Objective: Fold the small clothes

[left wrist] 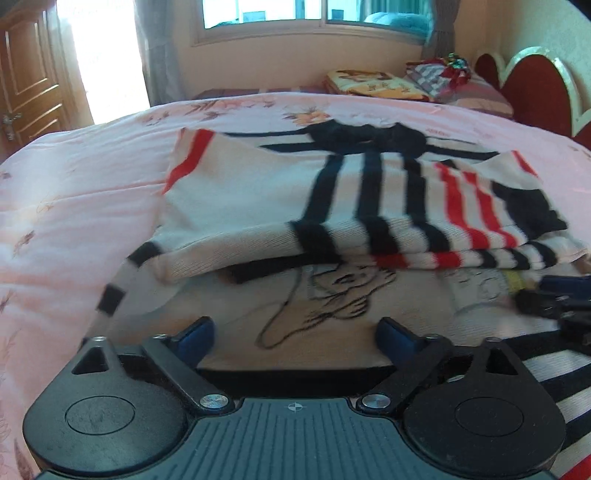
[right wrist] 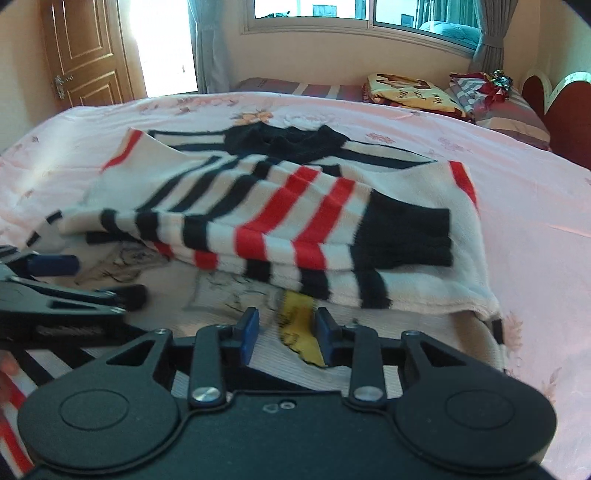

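Where sweater (right wrist: 258,206) lies folded, pink bedspread (right wrist: 535,206) bare beyond edges.

one striped sweater (right wrist: 280,206), two tools (left wrist: 295,334) (right wrist: 286,332), one bed (right wrist: 517,192), two windows (right wrist: 314,9)

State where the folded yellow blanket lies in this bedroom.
In both wrist views the yellow blanket lies at the far end of the bed, below the window, left of the striped pillow by the headboard.

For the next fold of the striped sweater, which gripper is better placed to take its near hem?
Right, probably. The right gripper hangs over the striped sweater's cream front, jaws partly closed. The left gripper stands wide open.
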Available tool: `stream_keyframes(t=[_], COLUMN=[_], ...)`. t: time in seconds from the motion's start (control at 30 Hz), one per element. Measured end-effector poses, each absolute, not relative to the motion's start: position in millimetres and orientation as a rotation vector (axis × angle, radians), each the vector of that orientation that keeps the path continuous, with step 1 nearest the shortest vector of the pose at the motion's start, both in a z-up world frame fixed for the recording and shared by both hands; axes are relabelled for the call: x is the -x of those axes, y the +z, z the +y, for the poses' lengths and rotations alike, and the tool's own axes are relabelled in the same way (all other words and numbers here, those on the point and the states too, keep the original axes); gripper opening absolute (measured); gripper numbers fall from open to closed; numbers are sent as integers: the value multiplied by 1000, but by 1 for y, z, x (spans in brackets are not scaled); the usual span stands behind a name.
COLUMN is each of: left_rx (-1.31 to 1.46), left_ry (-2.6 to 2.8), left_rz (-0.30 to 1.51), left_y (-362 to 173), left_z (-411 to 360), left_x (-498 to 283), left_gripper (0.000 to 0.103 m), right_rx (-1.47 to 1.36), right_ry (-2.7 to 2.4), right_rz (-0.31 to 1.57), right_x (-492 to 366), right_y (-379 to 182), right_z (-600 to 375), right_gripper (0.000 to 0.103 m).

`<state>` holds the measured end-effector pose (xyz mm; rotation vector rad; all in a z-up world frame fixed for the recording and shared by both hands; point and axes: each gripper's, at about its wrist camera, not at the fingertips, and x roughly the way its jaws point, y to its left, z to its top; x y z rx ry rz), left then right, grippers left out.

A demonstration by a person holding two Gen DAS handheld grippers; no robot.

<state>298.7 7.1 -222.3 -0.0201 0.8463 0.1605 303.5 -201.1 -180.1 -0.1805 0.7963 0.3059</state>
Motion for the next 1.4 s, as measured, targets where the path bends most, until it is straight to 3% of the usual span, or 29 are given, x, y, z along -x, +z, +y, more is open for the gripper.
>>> stream_keyframes(t=[0.27, 0.9, 1.13, 1.4], left_rx=[71, 34, 4, -12], left_ry=[233, 69, 48, 40], left_rz=[846, 814, 846, 865], left_y=[-226, -187, -208, -222], left_z=[25, -5, 8, 29], left_x=[-288, -272, -260, -243], left_gripper=[103, 103, 103, 103], right_rx=[129, 45, 115, 183], right_ry=[221, 264, 276, 154], right_rz=[780, 798, 792, 807], right_x=[-305, -265, -247, -229], right_y=[-181, -164, -166, -185], right_z=[-281, -223, -170, -196], right_gripper=[33, 42, 43, 45])
